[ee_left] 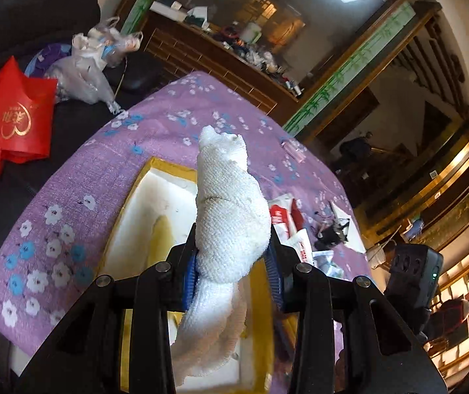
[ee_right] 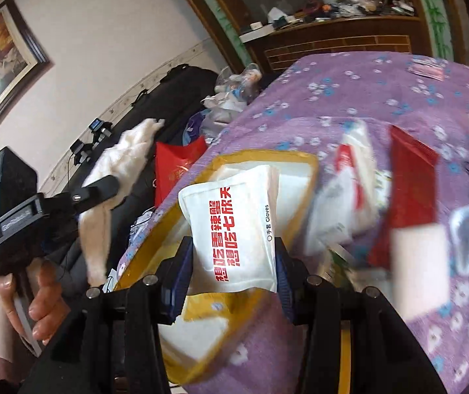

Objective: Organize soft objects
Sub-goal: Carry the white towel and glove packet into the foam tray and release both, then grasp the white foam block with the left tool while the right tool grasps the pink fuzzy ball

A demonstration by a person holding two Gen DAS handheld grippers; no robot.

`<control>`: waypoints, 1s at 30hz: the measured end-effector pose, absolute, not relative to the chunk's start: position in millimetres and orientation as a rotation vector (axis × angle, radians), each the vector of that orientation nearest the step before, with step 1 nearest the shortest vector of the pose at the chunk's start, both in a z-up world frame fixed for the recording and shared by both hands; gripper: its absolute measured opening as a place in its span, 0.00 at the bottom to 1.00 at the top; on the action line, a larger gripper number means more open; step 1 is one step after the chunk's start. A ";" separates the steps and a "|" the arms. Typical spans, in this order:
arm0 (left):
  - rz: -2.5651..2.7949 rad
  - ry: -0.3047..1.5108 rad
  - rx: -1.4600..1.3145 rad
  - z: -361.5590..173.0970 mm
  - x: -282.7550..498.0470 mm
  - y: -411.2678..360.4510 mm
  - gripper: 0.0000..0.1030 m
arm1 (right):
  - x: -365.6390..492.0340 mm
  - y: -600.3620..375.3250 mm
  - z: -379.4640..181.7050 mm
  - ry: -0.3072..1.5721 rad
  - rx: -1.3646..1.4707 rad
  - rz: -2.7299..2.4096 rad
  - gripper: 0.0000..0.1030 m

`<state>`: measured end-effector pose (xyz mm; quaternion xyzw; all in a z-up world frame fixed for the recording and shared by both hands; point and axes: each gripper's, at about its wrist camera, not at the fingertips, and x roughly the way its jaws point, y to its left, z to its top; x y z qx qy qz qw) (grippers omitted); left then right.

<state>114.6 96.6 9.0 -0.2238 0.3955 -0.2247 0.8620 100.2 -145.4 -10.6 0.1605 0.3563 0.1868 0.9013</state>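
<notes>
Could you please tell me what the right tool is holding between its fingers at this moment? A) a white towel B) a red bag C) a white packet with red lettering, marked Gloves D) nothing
C: the right tool is closed on the white glove packet, held above the yellow-rimmed white tray.

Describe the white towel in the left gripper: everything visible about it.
The white towel is looped terry cloth, bunched into a twisted roll. The left gripper pinches it between blue-padded fingers; one end sticks up past them, the other droops below. It hangs above the yellow-rimmed white tray, apart from it.
</notes>
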 end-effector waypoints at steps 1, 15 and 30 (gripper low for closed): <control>-0.469 0.843 -0.474 3.4 118.4 95.4 0.34 | 103.3 -141.4 -12.0 0.744 0.327 0.380 0.44; -0.408 0.993 -0.419 -60.6 155.3 87.1 0.34 | 139.6 -100.6 -49.1 0.833 0.236 0.288 0.46; -0.372 1.015 -0.463 -50.0 137.2 93.2 0.70 | 120.3 -112.9 -37.2 0.776 0.302 0.382 0.68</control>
